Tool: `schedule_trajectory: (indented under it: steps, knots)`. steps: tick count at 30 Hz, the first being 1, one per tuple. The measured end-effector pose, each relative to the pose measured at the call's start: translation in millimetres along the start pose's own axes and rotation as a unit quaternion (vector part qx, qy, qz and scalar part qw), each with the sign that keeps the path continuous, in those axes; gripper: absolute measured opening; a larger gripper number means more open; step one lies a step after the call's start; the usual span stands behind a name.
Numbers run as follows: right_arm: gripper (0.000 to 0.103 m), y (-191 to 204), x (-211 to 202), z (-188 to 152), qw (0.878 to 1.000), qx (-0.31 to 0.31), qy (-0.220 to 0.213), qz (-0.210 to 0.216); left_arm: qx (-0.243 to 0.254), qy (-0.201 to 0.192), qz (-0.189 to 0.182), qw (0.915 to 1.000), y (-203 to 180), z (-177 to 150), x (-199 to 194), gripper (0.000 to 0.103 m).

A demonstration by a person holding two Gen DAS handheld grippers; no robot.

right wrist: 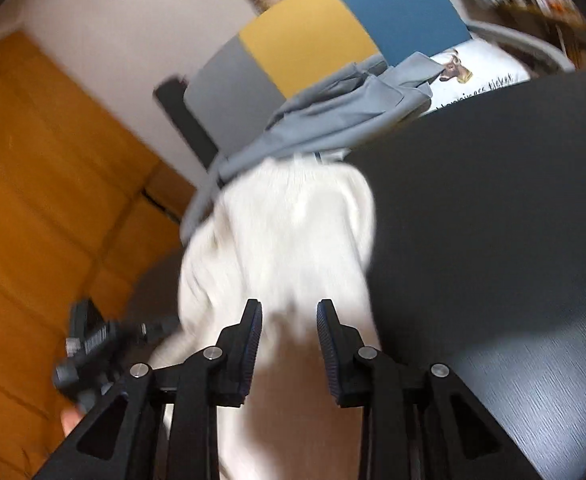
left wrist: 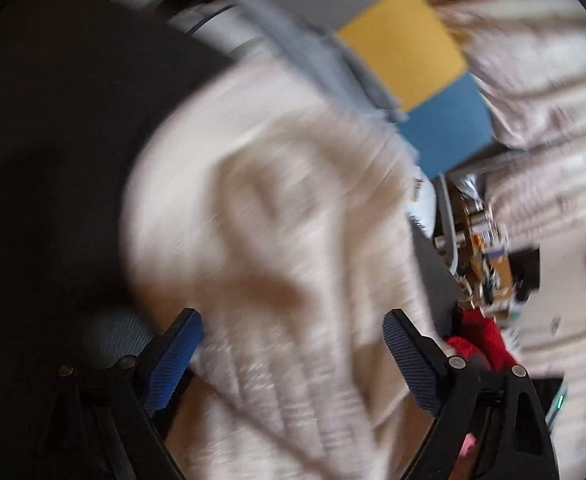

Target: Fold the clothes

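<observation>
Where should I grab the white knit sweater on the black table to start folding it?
Probably the white knit sweater is best pinched at its near, loose edge by the right gripper, coming from the table's open side. Its far end lies against the grey garment, so a grip there could catch both.

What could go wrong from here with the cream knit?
1. Both grippers, left gripper and right gripper, are open over the cream knit; it looks bunched, so a fold may start crooked.
2. The knit's far end touches the grey garment; pulling may drag that along.
</observation>
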State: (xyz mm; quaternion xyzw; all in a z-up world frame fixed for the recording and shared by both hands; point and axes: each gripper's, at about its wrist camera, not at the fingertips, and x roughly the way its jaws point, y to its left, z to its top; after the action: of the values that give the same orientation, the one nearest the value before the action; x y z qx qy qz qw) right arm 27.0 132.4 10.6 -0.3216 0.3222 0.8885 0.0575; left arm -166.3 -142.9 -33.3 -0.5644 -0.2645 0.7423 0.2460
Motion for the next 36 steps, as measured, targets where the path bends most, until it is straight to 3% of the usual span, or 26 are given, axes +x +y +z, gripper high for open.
schedule_trajectory:
  steps: [4,7,9,13,16,19,23,25,27,29,30,32,36]
  knots:
    - [0.036,-4.6,-22.2,-44.5,0.998,-0.048,0.012,-0.033,0.022,-0.045,0.014,0.9986,29.1,-44.3,-21.4,0.09]
    - [0.038,-19.3,-24.6,-69.0,0.999,-0.008,0.03,-0.027,0.091,-0.07,0.032,0.9929,24.5,-71.3,-32.0,0.092]
    - [0.039,-33.0,-27.7,-80.8,0.998,0.037,0.039,-0.017,0.132,-0.073,0.034,0.9879,17.9,-88.0,-38.6,0.093]
    - [0.041,-41.5,-30.4,-92.5,0.997,0.064,0.048,-0.019,0.133,-0.056,0.002,0.9895,13.8,-103.2,-42.7,0.095]
    - [0.041,-36.2,-29.0,-97.7,0.996,0.058,0.059,-0.03,0.14,-0.048,0.004,0.989,11.2,-112.8,-39.0,0.098]
    - [0.043,-33.1,-24.3,-98.6,0.995,0.064,0.066,-0.022,0.19,-0.053,0.047,0.9792,-3.0,-123.2,-27.7,0.098]
    - [0.047,-30.5,-11.1,-97.9,0.994,0.071,0.084,0.0,0.275,-0.073,0.106,0.9527,-18.1,-127.0,-11.8,0.103]
    - [0.047,-30.2,-3.9,-98.9,0.993,0.076,0.094,0.001,0.275,-0.05,0.106,0.9543,-16.2,-123.2,-0.2,0.103]
    - [0.041,-29.6,-1.6,-97.8,0.993,0.076,0.095,0.002,0.251,-0.028,0.102,0.9622,-11.3,-119.7,9.9,0.103]
    - [0.013,-25.1,-6.5,-92.4,0.995,0.054,0.084,0.002,0.257,-0.04,0.106,0.9597,-11.9,-121.9,10.7,0.103]
    - [0.008,-21.6,-11.3,-87.6,0.996,0.037,0.077,-0.002,0.269,-0.042,0.112,0.9556,-12.9,-125.0,12.0,0.103]
    - [0.007,-16.0,-22.2,-75.7,0.998,0.005,0.067,-0.007,0.295,-0.046,0.122,0.9466,-14.1,-131.9,12.4,0.103]
    - [0.007,-13.6,-40.3,-52.5,0.998,-0.024,0.054,-0.023,0.304,-0.047,0.122,0.9438,-11.3,-135.4,12.2,0.103]
